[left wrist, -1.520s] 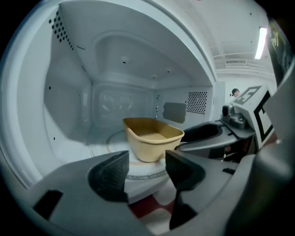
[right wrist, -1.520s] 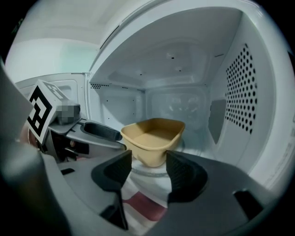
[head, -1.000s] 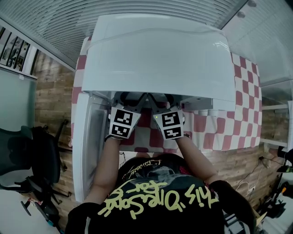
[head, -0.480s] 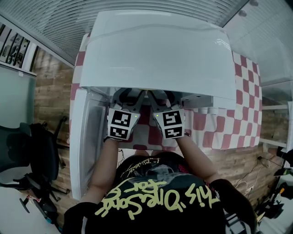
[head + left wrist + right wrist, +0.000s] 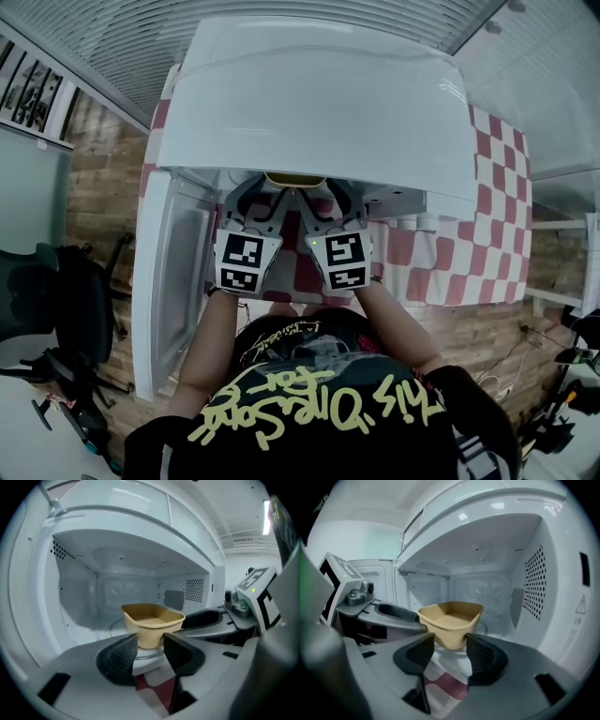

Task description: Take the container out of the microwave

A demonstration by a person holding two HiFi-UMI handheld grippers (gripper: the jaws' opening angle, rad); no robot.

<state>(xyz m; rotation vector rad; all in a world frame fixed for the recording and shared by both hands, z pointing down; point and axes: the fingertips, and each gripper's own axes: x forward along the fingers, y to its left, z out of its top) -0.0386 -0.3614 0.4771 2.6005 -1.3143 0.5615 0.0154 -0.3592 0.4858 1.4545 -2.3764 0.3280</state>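
The left gripper (image 5: pixel 150 644) has just closed onto the tan square plastic container (image 5: pixel 153 618). The right gripper (image 5: pixel 450 643) pinches it too, and its rim now emerges at the white microwave's (image 5: pixel 319 103) front edge.

Down the left hand-held gripper (image 5: pixel 150 645): container (image 5: pixel 153 620) base edges lost behind the pads (image 5: pixel 122 654), so no calling contact. Same story along the right hand-held gripper (image 5: pixel 450 645). From the head view, only a yellow rim sliver peeking out under the microwave (image 5: pixel 319 103) top, both sets of jaw tips tucked away beneath it.
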